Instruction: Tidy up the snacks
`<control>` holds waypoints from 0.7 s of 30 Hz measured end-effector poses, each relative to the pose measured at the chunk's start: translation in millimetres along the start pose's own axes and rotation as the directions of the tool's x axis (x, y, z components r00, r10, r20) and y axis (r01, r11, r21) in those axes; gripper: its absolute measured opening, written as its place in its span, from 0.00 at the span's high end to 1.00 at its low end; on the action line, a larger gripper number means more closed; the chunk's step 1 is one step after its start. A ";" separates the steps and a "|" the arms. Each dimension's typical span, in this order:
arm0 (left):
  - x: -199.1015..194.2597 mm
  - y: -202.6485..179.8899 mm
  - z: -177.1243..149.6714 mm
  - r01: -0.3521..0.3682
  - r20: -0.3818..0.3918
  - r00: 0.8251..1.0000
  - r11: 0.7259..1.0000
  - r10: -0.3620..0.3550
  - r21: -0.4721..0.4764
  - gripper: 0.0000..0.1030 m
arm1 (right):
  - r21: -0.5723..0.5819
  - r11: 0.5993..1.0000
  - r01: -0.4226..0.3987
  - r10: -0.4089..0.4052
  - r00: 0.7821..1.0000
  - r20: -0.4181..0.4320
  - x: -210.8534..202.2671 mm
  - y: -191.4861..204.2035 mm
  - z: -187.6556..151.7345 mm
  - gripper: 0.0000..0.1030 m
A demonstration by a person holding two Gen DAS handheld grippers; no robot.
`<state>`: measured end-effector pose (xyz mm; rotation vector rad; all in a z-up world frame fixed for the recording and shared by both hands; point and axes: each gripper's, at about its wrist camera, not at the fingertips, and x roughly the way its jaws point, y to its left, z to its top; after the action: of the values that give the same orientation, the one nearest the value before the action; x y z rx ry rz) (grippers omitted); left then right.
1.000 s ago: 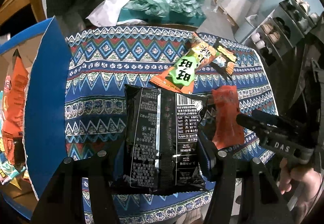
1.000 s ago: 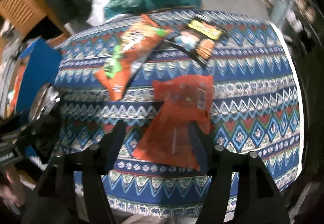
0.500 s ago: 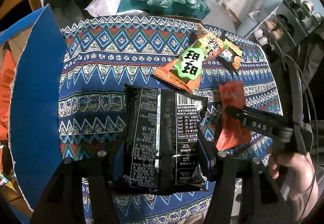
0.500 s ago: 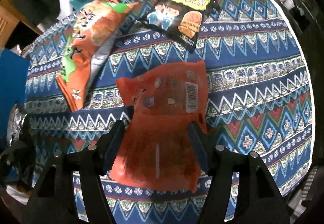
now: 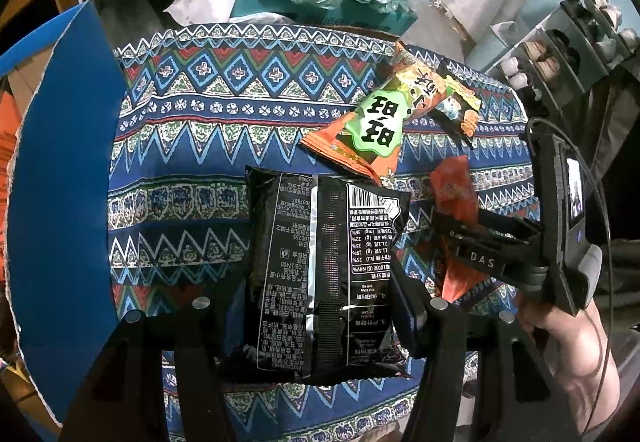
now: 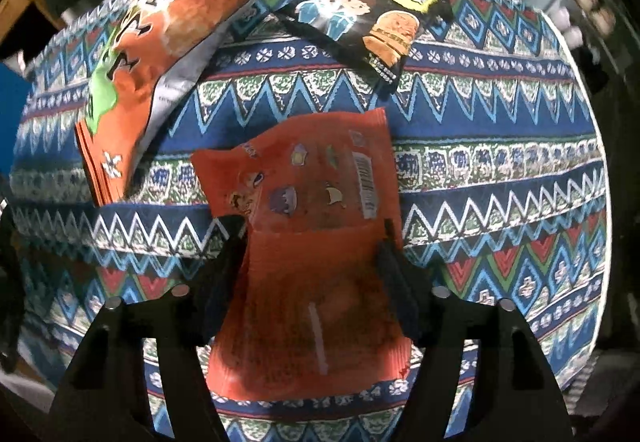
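- Snacks lie on a round table under a patterned cloth [image 6: 480, 170]: a red packet [image 6: 312, 242] sits near its front edge, between the right gripper [image 6: 312, 242] jaws, which are closing on its sides.
- A black packet [image 5: 324, 274] is clamped in the left gripper [image 5: 320, 306], above the cloth.
- An orange-green bag [image 6: 152, 74] and a cartoon packet [image 6: 368, 22] lie farther back, leaving bare cloth to the right.
- A blue box flap [image 5: 60, 182] borders the left.

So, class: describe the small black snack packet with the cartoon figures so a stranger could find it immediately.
Start at the patterned tablecloth. At its far edge, right of the big orange and green snack bag, lies the small black packet. It alone shows two cartoon figures, a burger and a yellow banner.
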<state>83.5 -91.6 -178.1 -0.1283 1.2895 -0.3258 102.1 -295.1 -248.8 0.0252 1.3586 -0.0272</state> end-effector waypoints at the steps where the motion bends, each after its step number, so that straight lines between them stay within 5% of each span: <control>1: -0.9 0.0 0.0 0.001 0.002 1.000 1.000 -0.001 0.000 0.40 | 0.001 1.000 -0.006 0.006 1.000 0.004 -1.0 0.2 -2.6 0.50; 2: -2.0 0.3 0.0 0.002 0.004 1.000 1.000 -0.002 0.000 0.40 | 0.003 1.000 -0.011 0.011 1.000 0.003 -1.7 -0.1 -2.7 0.60; 8: -12.3 1.4 -0.2 0.008 0.024 1.000 1.000 -0.008 -0.003 0.40 | 0.006 1.000 -0.027 0.027 1.000 0.011 -6.8 1.5 -8.1 0.70; 21: -40.1 5.3 -5.7 0.001 0.073 0.997 1.000 -0.001 -0.001 0.40 | -0.022 0.995 -0.095 0.097 0.990 0.099 -63.1 14.4 -14.1 0.71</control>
<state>69.4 -73.7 -144.2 -0.1405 1.2173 -0.3185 75.5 -279.9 -190.0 0.0738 1.2562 0.0636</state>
